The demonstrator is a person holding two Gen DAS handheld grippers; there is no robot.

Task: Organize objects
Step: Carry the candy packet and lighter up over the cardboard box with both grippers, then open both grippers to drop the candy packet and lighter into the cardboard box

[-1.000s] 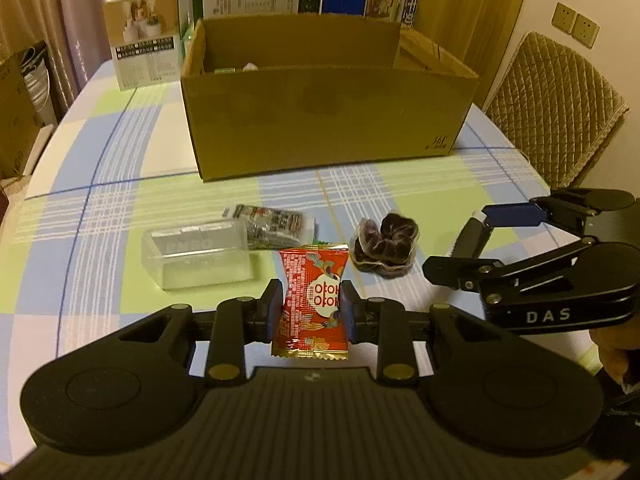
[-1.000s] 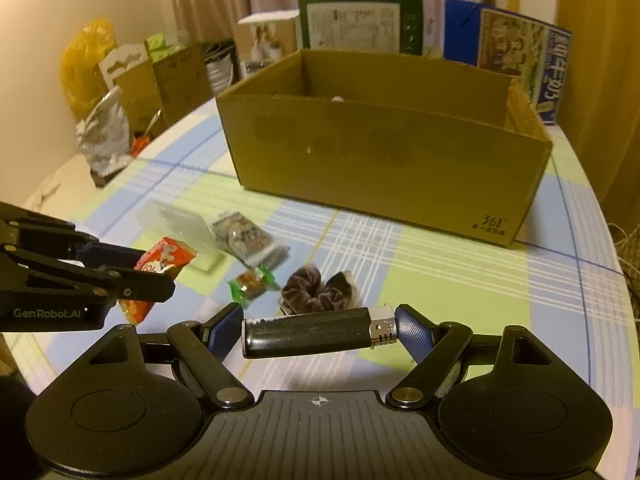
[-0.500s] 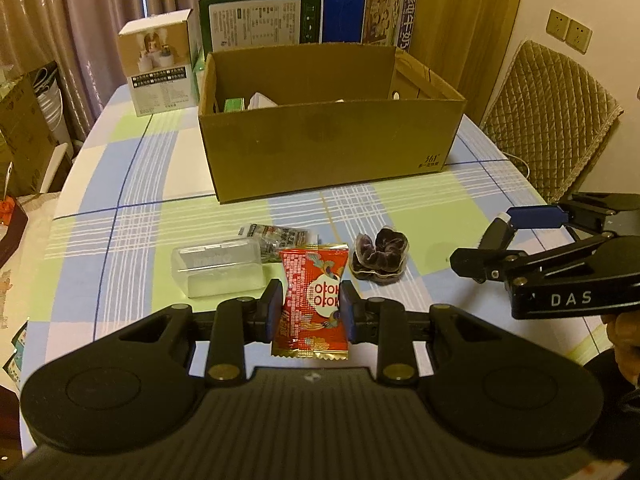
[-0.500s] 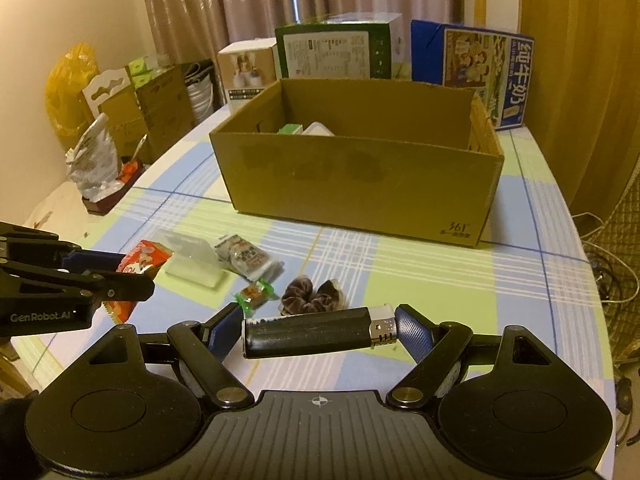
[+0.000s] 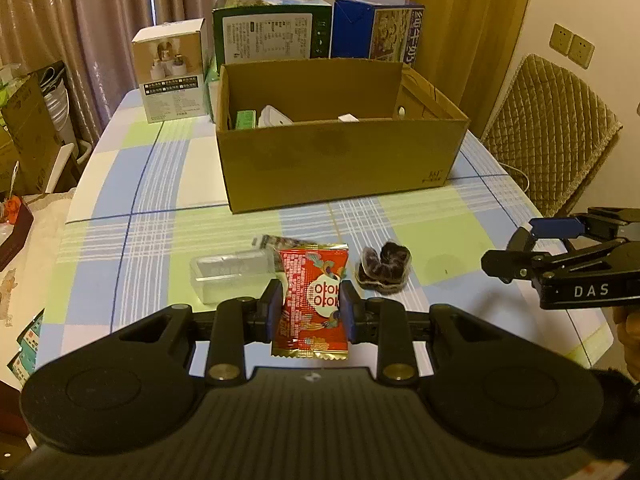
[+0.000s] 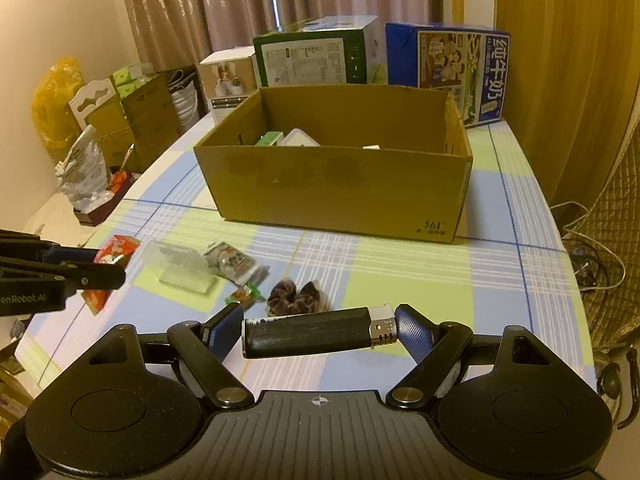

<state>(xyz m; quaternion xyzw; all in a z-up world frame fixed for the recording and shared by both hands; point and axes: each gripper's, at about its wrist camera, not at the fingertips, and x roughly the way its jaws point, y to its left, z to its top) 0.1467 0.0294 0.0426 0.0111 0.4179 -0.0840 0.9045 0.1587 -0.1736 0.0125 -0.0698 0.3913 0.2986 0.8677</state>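
Cardboard box [image 5: 340, 168] stands beyond clear case [image 5: 230, 274], scrunchie [image 5: 384, 268].

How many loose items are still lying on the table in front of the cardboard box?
4: a clear plastic case, a printed snack packet beside it, a small green-ended candy, and a dark scrunchie. The grippers may hide others nearer the camera.

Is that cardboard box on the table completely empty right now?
No. The cardboard box already holds a few things, including a small green item and a white object.
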